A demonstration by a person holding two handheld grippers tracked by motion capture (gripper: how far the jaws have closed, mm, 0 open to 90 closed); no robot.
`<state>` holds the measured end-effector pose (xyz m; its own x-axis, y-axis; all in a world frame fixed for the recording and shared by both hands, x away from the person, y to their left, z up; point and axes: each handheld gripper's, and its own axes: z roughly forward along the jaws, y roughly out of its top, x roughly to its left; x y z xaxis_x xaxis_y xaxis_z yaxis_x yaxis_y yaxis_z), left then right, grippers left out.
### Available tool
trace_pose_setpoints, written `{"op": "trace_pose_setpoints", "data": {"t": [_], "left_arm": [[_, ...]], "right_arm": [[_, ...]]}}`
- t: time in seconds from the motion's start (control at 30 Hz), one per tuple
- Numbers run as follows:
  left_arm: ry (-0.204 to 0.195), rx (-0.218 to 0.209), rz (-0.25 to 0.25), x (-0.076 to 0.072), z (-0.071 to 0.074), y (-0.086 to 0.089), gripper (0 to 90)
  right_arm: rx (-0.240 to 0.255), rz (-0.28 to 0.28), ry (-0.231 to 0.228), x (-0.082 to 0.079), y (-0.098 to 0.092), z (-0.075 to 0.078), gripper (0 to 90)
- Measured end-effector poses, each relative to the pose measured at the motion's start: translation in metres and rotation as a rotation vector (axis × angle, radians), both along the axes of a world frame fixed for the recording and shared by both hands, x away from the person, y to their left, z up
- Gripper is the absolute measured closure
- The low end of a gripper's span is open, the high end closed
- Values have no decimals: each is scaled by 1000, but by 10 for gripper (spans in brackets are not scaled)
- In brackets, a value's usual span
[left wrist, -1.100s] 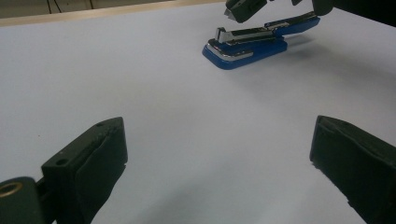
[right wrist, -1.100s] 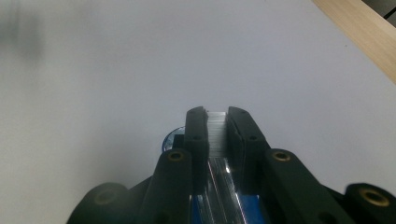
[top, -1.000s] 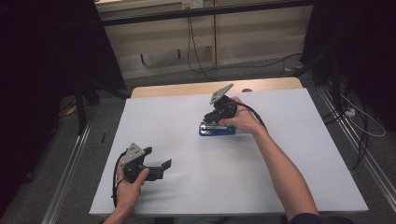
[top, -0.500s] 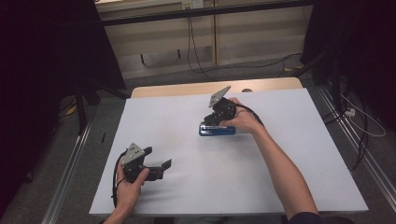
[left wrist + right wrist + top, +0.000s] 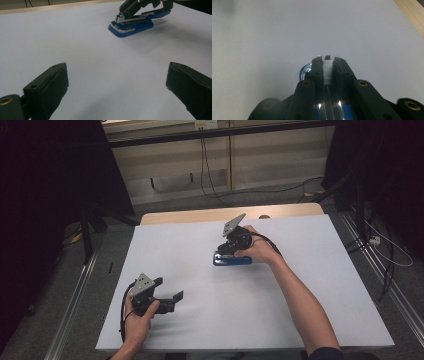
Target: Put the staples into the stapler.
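Observation:
A blue stapler (image 5: 232, 260) lies on the white table (image 5: 300, 290), a little behind the middle. In the left gripper view the stapler (image 5: 131, 25) has its top lifted, with the metal staple channel showing. My right gripper (image 5: 225, 251) points down onto the stapler's left end. In the right gripper view its jaws are shut on a pale strip of staples (image 5: 328, 71), held right over the stapler (image 5: 304, 71). My left gripper (image 5: 169, 289) rests near the front left of the table. It stands open (image 5: 117, 75) with nothing between its fingers.
A bare wooden strip (image 5: 210, 214) runs along the table's far edge. Cables (image 5: 385, 250) lie on the floor at the right, and a metal rail (image 5: 75, 295) runs beside the table at the left.

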<state>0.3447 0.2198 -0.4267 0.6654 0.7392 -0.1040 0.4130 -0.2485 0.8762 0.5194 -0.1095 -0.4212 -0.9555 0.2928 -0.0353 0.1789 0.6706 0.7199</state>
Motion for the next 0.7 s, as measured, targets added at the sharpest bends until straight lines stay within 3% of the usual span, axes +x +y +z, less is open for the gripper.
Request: {"op": "trace_pose_setpoints", "data": {"t": [0.2, 0.7], "left_arm": [[2, -3, 0, 0, 0, -1, 45], [6, -3, 0, 0, -1, -1, 44]], "right_arm": [[-6, -11, -7, 1, -2, -1, 791], [-13, 33, -32, -1, -3, 0, 791]]}}
